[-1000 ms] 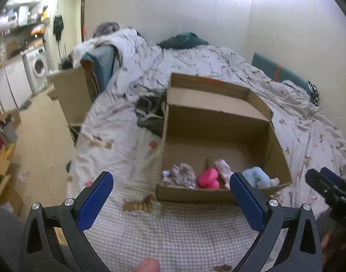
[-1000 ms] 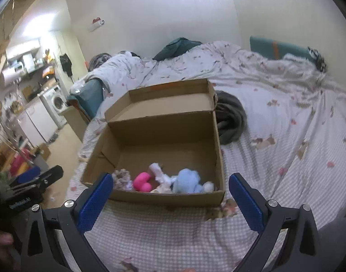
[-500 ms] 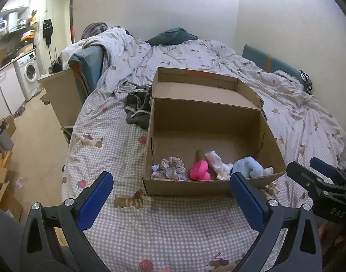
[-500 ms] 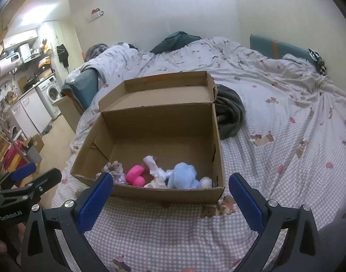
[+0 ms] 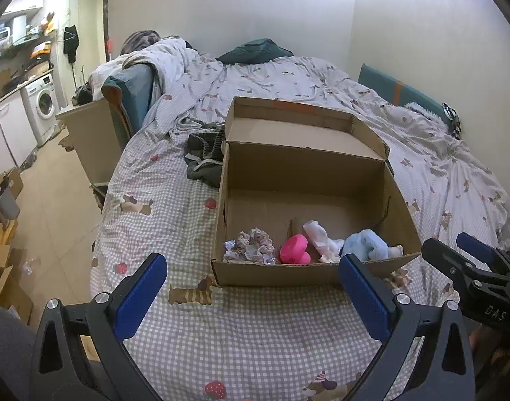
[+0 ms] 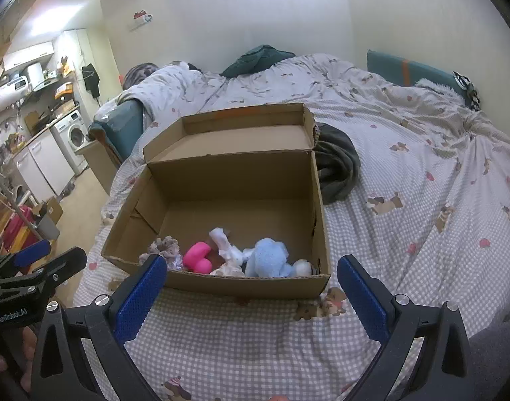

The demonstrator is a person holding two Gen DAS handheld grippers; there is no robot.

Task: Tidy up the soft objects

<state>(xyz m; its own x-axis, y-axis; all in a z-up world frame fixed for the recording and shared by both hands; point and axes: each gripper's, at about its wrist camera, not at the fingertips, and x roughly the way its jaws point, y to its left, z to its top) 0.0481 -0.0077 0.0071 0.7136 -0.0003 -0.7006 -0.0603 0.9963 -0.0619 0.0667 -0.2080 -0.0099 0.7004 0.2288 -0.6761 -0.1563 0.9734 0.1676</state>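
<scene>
An open cardboard box rests on the bed with its lid folded back. Along its near wall lie a grey scrunchie, a pink heart-shaped toy, a white cloth piece and a light blue plush. My left gripper is open, empty, just short of the box front. My right gripper is open and empty too, in front of the box. Each gripper shows at the other view's edge: the right one, the left one.
A dark grey garment lies beside the box's far end. The checked bedsheet spreads in front. A rumpled duvet covers the far bed. Left of the bed are a floor, cabinets and a washing machine.
Both grippers have pulled back and risen slightly, so the box sits lower and more fully in each view. Both stay open. The toys in the box have not moved.
</scene>
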